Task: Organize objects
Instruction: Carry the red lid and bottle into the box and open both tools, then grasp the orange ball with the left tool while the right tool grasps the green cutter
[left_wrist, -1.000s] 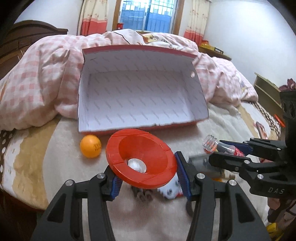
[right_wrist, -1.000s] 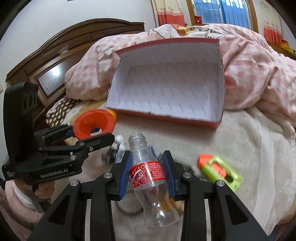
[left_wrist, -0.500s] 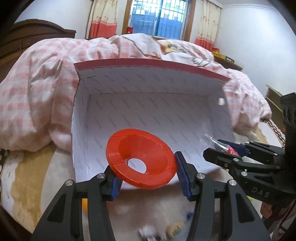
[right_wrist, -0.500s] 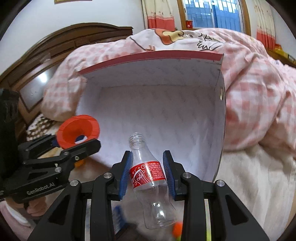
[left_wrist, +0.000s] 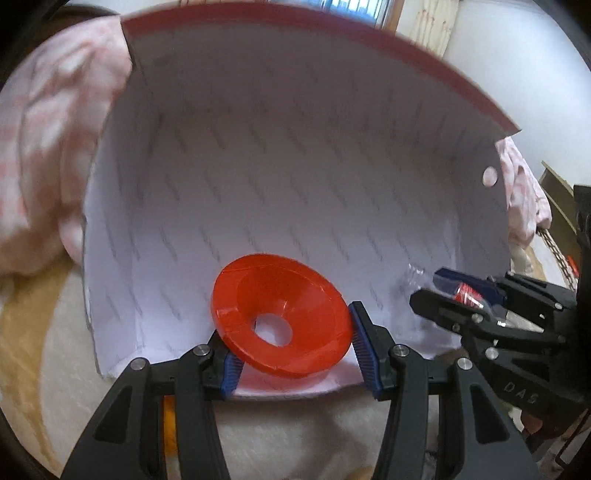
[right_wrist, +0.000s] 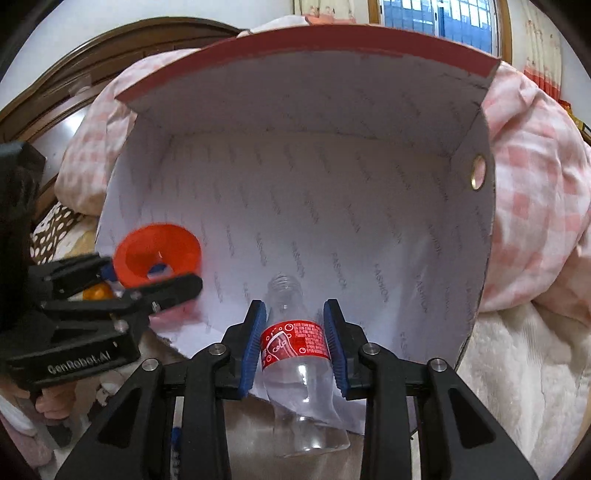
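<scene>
the white box (right_wrist: 332, 206), red along its rim, lies on its side on the bed with its mouth toward the cameras; nothing rests on its bare inner walls, which carry a faint repeated print reading "fashion", and a round eyelet pierces its right wall. the red funnel (left_wrist: 282, 319) is pinched across its wide rim between the blue pads of the left claw (left_wrist: 295, 347), tilted with its hole facing the camera, at the near left of the box mouth. the clear plastic bottle (right_wrist: 297, 354), uncapped, with a red label reading "cola", stands neck-forward between the pads of the right claw (right_wrist: 295, 341), which grips it at the label; its neck reaches over the box's lower lip. the left claw's black body reads "genrobot.ai" in the right wrist view, and the right claw's body shows what looks like "das". an orange ball (right_wrist: 96, 292) sits just behind the left claw, outside the box. a pink checked quilt (right_wrist: 535, 192) is heaped behind and right of the box, with a cream blanket (right_wrist: 517, 369) beneath.
</scene>
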